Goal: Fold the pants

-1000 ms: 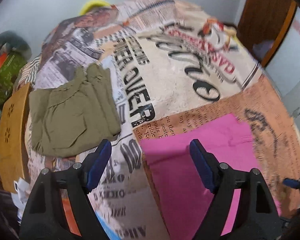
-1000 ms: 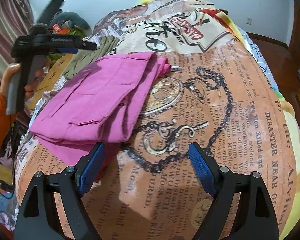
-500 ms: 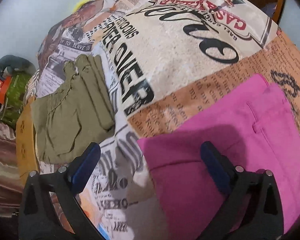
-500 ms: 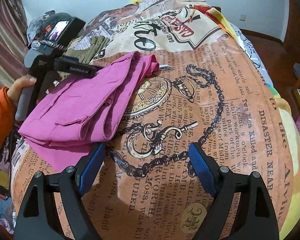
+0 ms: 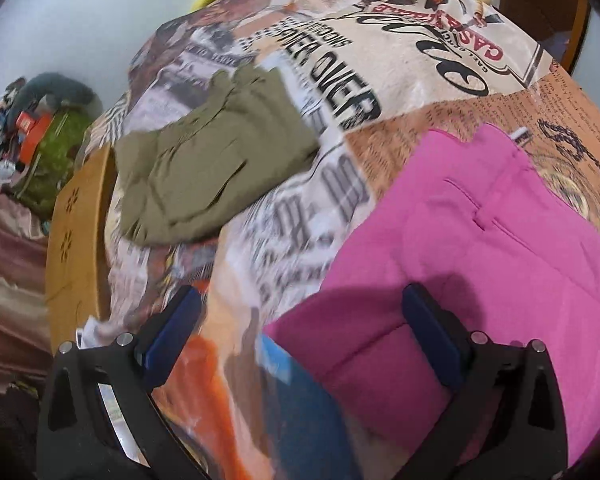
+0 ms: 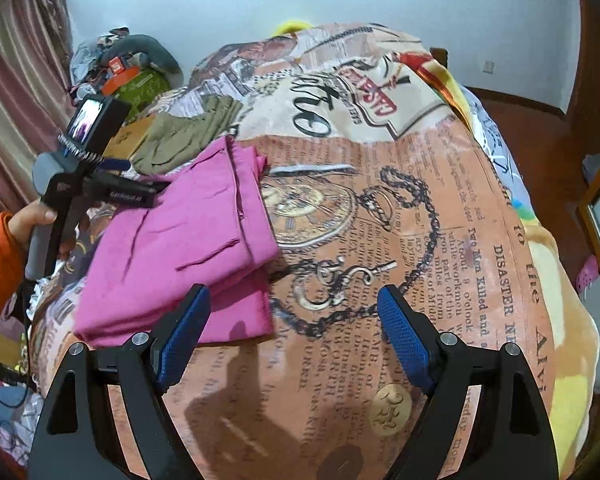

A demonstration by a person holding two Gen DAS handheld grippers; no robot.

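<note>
Closer now over the near edge of the pink pants (image 5: 480,248) than a second ago, left gripper (image 5: 300,332) wide open and empty; likely about to take a corner for another fold. Right gripper (image 6: 292,332) also open, holding nothing, over the printed blanket (image 6: 440,200). Counted: one pink pants lying part-folded on the blanket, one folded olive garment (image 5: 212,160) beside it, two grippers.

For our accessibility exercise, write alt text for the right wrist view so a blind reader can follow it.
Folded pink pants lie on a bed covered by a newspaper-print blanket, just ahead of the open right gripper. Beyond them lie folded olive pants; at the left, a hand holds the left gripper over the pink pants.
</note>
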